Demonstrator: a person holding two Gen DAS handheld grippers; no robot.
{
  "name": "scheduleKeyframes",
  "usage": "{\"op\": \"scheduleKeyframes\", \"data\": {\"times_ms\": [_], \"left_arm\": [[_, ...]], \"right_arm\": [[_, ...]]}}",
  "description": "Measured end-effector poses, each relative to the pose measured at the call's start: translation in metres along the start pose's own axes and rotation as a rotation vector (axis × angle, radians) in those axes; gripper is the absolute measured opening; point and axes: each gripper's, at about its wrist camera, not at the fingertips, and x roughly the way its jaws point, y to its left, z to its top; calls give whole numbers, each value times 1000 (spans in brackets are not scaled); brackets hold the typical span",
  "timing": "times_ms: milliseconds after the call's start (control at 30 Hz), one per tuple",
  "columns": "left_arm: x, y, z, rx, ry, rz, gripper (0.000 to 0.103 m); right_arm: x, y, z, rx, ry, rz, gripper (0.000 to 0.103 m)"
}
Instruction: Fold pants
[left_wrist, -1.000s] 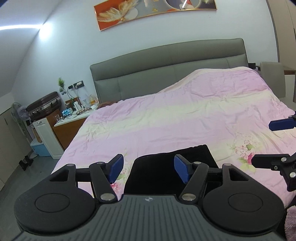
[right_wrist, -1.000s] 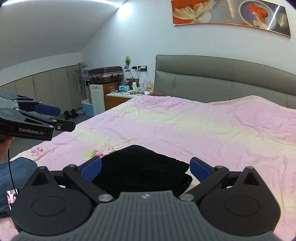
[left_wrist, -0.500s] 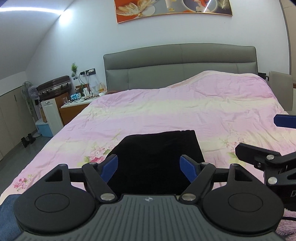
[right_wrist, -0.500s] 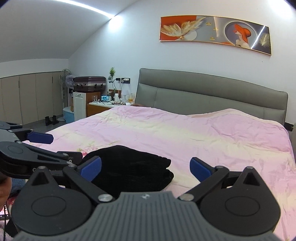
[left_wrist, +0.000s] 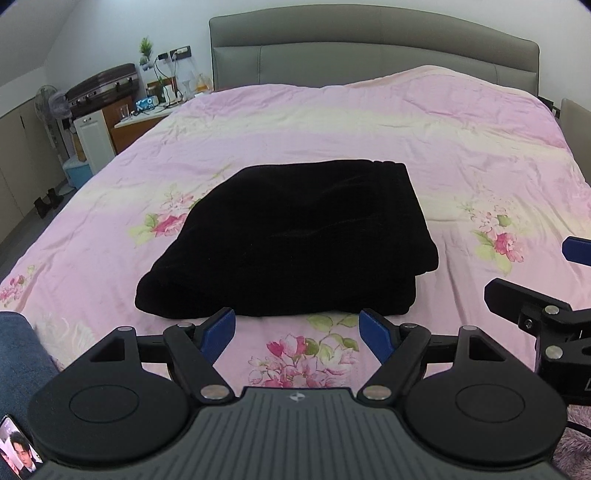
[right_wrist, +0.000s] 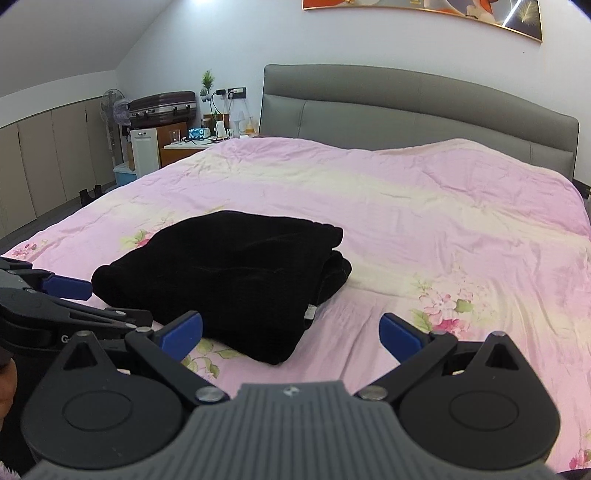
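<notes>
The bed (left_wrist: 332, 122) carries a pink flowered cover (left_wrist: 461, 155); folded black pants (left_wrist: 295, 240) lie on it near its front edge.

I see pants (left_wrist: 295, 236) in matt black plush cloth – bedcover (left_wrist: 332, 122) smooth, slightly sheeny pink fabric, creased. Headboard (right_wrist: 406, 110) grey, leather-like. My gripper pads (left_wrist: 221, 328) matt blue plastic – black arms.

Even, soft indoor light; bright glare on the ceiling (right_wrist: 207, 3). Sharp focus. Fisheye bends the edges, corners dark. Black pants (left_wrist: 291, 240) show almost no detail.
</notes>
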Motion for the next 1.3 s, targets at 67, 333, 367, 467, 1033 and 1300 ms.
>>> {"op": "scheduleKeyframes", "data": {"times_ms": [67, 333, 367, 467, 1033, 1300], "left_arm": [[3, 1, 0, -4, 16, -5, 89], [3, 0, 1, -14, 32, -7, 89], [3, 0, 2, -12, 31, -7, 89], [1, -1, 4, -10, 24, -8, 89], [-7, -1, 9, -10, 4, -9, 89], [-10, -2, 11, -5, -2, -10, 89]], "right_arm": [[6, -1, -1, 14, 20, 1, 98], [6, -6, -1, 35, 14, 7, 98], [6, -6, -1, 35, 11, 12, 98], [3, -6, 1, 32, 5, 17, 98], [-4, -3, 1, 12, -22, 25, 98], [-8, -3, 2, 6, -33, 24, 98]]}}
